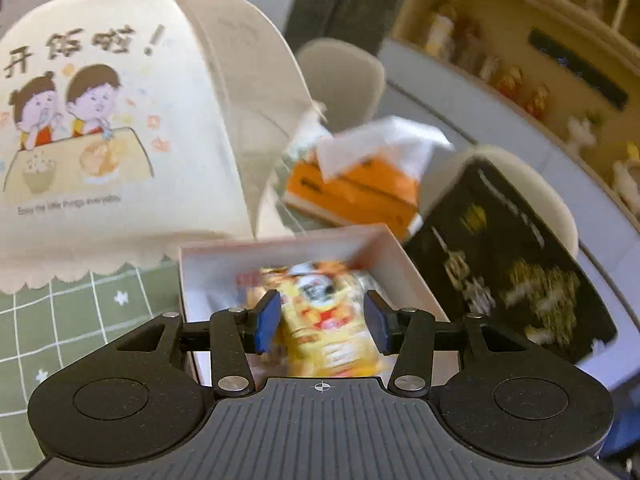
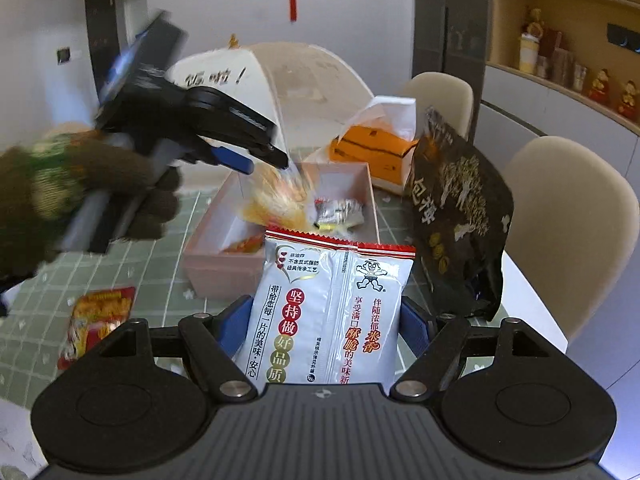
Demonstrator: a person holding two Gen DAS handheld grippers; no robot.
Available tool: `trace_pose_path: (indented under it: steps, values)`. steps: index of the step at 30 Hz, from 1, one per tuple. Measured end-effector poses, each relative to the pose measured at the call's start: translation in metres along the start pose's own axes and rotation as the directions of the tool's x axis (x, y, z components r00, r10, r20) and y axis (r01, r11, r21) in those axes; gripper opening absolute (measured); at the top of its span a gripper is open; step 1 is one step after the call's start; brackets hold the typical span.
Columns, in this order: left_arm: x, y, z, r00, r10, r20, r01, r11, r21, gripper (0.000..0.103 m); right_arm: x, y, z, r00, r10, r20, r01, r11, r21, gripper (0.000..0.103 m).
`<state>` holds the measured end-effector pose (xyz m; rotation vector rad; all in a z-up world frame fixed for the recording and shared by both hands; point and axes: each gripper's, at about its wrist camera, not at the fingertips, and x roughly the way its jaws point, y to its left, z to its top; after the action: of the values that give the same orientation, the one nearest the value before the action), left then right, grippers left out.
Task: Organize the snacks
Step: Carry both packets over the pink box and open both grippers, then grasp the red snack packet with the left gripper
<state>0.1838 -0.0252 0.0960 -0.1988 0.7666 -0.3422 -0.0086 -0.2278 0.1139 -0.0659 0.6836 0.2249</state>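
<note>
my left tongs (image 1: 324, 322) pinch a blurred yellow packet (image 1: 320, 320) over the pink box (image 2: 208, 268); my right tongs (image 2: 325, 326) clamp a white packet (image 2: 326, 316), pads mostly hidden.

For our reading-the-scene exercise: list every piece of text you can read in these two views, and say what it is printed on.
"开饭啦!" on the food cover.
"Enjoy the little things everyday." on the same cover, faint.
"坚持做好品质" on the white snack packet in the right gripper.
"带给您每一片的美味·安心" and "享受满口酥脆的美味" on that packet.
Black bag: large characters, not surely readable.
Yellow packet, red packet, orange tissue box: too blurred.
</note>
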Motion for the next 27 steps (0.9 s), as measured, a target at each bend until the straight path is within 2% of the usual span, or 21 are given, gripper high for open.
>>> trace_pose_path:
  steps: [2,4,6,8,10,13,15,17,18,20,23,27]
  values:
    - [-0.01,0.008,0.0,0.999,-0.047,0.021,0.048,0.997,-0.068,0.051,0.006,-0.004,-0.006,1.0,-0.017,-0.027,0.017,1.0,-0.011,0.077]
    - [-0.026,0.02,-0.004,0.995,-0.094,0.03,0.098,0.982,-0.162,0.051,0.012,-0.011,-0.005,0.999,-0.021,-0.042,0.02,1.0,-0.008,0.077]
    - [-0.054,0.029,-0.022,0.992,-0.121,0.04,0.126,0.969,-0.212,0.051,0.012,-0.016,0.008,1.0,-0.003,-0.011,0.003,1.0,-0.003,0.077]
    - [-0.082,0.037,-0.05,0.992,-0.121,0.027,0.124,0.967,-0.224,0.051,0.012,-0.017,0.031,0.999,0.024,0.042,-0.024,1.0,-0.001,0.077]
    - [-0.101,0.045,-0.078,0.997,-0.081,-0.001,0.078,0.963,-0.26,0.051,0.019,-0.015,0.066,0.994,0.057,0.088,-0.057,0.998,-0.008,0.077]
    - [-0.118,0.062,-0.121,0.997,-0.059,-0.047,0.038,0.933,-0.357,0.051,0.041,-0.002,0.119,0.988,0.086,0.129,-0.085,0.996,-0.017,0.077]
    - [-0.127,0.067,-0.141,0.997,-0.027,-0.068,-0.001,0.923,-0.386,0.051,0.068,0.007,0.149,0.988,0.105,0.115,-0.107,0.994,0.011,0.079]
    - [-0.136,0.073,-0.154,0.996,0.015,-0.085,-0.048,0.915,-0.4,0.051,0.104,0.013,0.166,0.984,0.176,0.041,-0.178,0.984,0.034,0.08]
    - [-0.141,0.076,-0.157,0.995,0.037,-0.089,-0.07,0.912,-0.405,0.051,0.121,0.015,0.171,0.981,0.193,-0.006,-0.192,0.98,0.041,0.079]
    - [-0.158,0.085,-0.167,0.99,0.106,-0.093,-0.135,0.903,-0.408,0.051,0.139,0.014,0.17,0.986,0.154,-0.056,-0.151,0.986,0.066,0.078]
    - [-0.177,0.104,-0.181,0.977,0.186,-0.109,-0.214,0.883,-0.418,0.051,0.134,0.006,0.156,0.989,0.14,-0.042,-0.136,0.986,0.094,0.078]
    - [-0.178,0.127,-0.193,0.968,0.202,-0.148,-0.249,0.852,-0.461,0.051,0.106,0.009,0.12,0.989,0.145,0.0,-0.145,0.988,0.056,0.078]
